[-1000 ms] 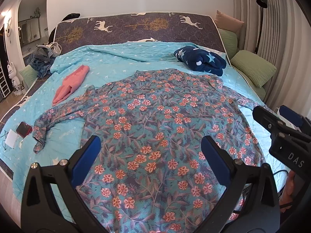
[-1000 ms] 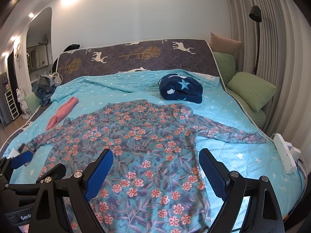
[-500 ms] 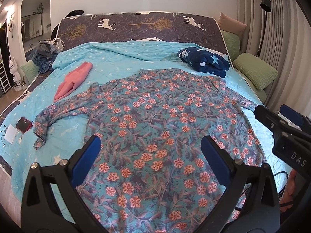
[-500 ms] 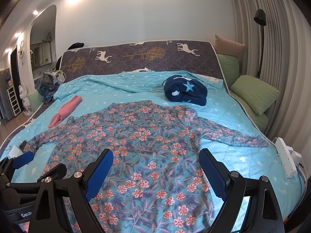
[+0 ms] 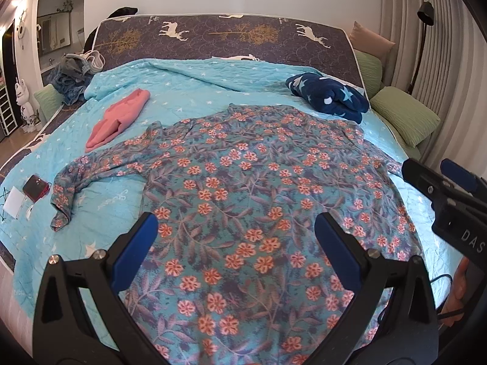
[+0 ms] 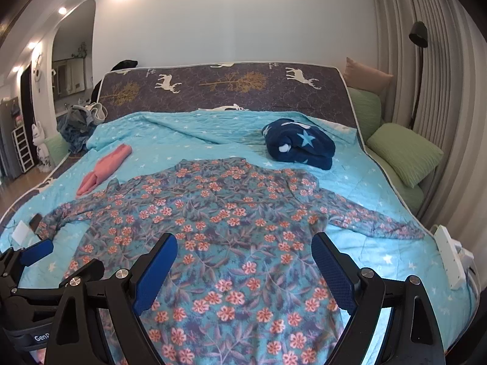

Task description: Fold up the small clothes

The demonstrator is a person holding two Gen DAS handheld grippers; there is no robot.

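Bed (image 5: 188, 91) holds flat shirt (image 5: 258, 188); left gripper (image 5: 236, 231) and right gripper (image 6: 245, 254) both wide, empty — grab one layer only and your fold skews.

The right gripper (image 5: 456, 206) body reads "DAS"; the left gripper (image 6: 30, 319) body reads "GenP", both cut off.

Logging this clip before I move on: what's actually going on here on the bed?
A person holds two grippers above a floral shirt spread flat on the blue bedspread, sleeves out to both sides. The left gripper and right gripper are both open and touch nothing. No fold has been started. A pink garment and a rolled navy star blanket lie farther back.
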